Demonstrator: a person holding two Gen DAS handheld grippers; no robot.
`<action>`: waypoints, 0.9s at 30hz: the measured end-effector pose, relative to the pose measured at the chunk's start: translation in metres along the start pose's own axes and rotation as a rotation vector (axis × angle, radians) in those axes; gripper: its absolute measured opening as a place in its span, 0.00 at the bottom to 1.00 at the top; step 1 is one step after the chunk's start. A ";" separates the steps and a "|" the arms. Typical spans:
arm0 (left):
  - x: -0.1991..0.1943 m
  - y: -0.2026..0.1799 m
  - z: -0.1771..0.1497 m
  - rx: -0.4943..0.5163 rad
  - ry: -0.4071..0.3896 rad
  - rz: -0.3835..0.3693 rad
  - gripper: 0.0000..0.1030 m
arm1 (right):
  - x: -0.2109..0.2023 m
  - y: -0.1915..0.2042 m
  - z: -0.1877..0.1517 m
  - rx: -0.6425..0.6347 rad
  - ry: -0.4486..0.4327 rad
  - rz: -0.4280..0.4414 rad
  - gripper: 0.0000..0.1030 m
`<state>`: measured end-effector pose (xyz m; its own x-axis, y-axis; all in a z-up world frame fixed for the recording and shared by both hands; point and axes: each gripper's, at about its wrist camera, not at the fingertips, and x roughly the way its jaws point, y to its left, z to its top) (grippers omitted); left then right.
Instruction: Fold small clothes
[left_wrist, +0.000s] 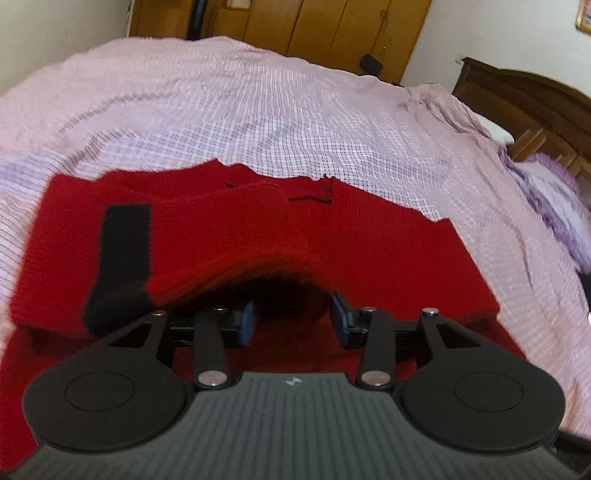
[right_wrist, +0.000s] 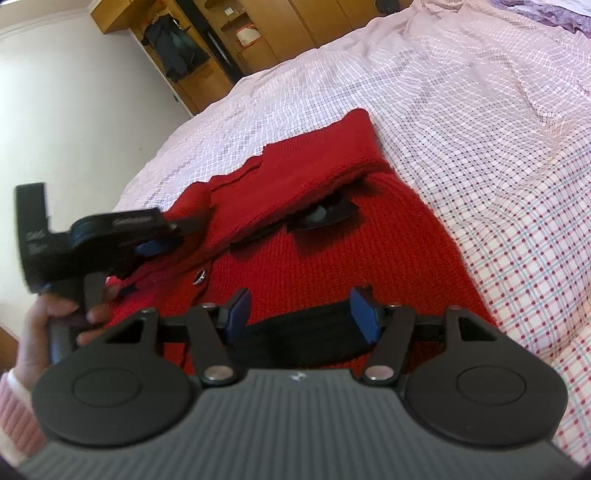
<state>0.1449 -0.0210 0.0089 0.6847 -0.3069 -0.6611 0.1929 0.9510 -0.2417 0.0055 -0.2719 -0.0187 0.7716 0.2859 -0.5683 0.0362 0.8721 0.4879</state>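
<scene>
Claws first: the left claw (left_wrist: 292, 322) has its blue pads parted, a red fold of the sweater (left_wrist: 388, 254) arching just over the gap, neither pad pressing it; the right claw (right_wrist: 301, 314) also stands apart, its pads (right_wrist: 364, 314) low over a black band (right_wrist: 295, 338) on the knit, gripping nothing that shows; a hand (right_wrist: 55, 317) holds the left tool's handle at the sweater's edge; the red sweater lies partly folded, one flap turned over its body, on the checked bedspread (right_wrist: 480, 129); wooden wardrobes (left_wrist: 332, 29) stand beyond the bed.
</scene>
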 end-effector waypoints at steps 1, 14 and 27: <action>-0.008 0.001 -0.001 0.006 -0.001 0.008 0.50 | 0.000 0.001 0.000 -0.001 0.000 -0.004 0.61; -0.086 0.069 -0.026 -0.024 -0.056 0.262 0.51 | 0.018 0.060 0.021 -0.167 0.017 0.047 0.61; -0.061 0.120 -0.030 -0.120 -0.027 0.364 0.51 | 0.114 0.125 0.051 -0.332 0.064 0.046 0.61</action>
<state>0.1052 0.1103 -0.0014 0.7121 0.0523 -0.7001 -0.1483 0.9859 -0.0772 0.1297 -0.1507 0.0112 0.7257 0.3435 -0.5961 -0.2149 0.9363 0.2780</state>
